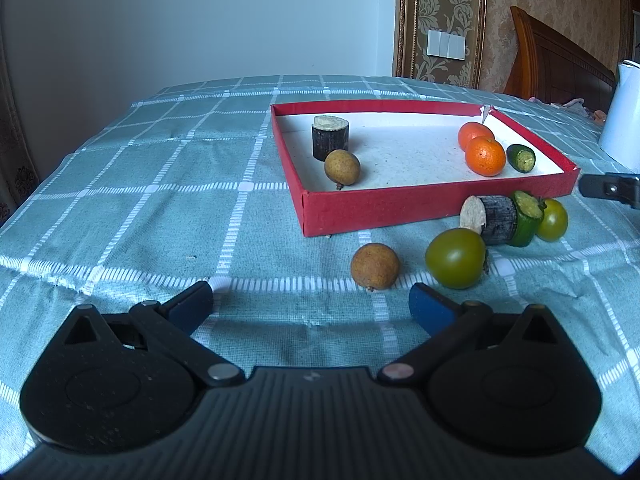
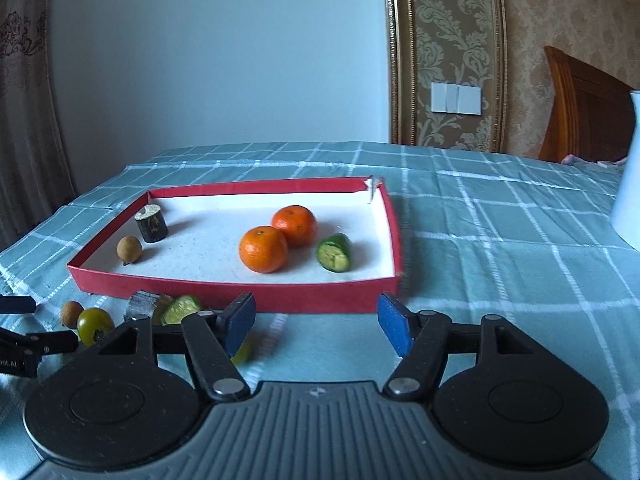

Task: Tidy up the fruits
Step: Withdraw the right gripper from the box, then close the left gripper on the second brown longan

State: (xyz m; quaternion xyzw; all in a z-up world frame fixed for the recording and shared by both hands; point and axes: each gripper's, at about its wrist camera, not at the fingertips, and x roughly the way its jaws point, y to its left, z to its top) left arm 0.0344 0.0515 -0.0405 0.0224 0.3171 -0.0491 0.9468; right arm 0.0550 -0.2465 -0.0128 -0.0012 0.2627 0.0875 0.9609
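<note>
Checked teal cloth covers the desk [image 1: 160, 184], and a red tray [image 1: 376, 210] sits on it as the landmark. Inside the tray lie two oranges [image 1: 485, 156], a cucumber piece [image 1: 521, 158], a dark cane stub [image 1: 330, 138] and a longan [image 1: 342, 167]. Outside its near wall wait a second longan [image 1: 375, 266], two green tomatoes [image 1: 456, 258], another cane stub [image 1: 490, 219] and a cucumber piece [image 1: 527, 218]. Roughly half looks sorted, then. The left gripper [image 1: 310, 304] has its jaws wide and empty; the right gripper [image 2: 316, 328] has its jaws apart, nothing between them, just before the tray.
</note>
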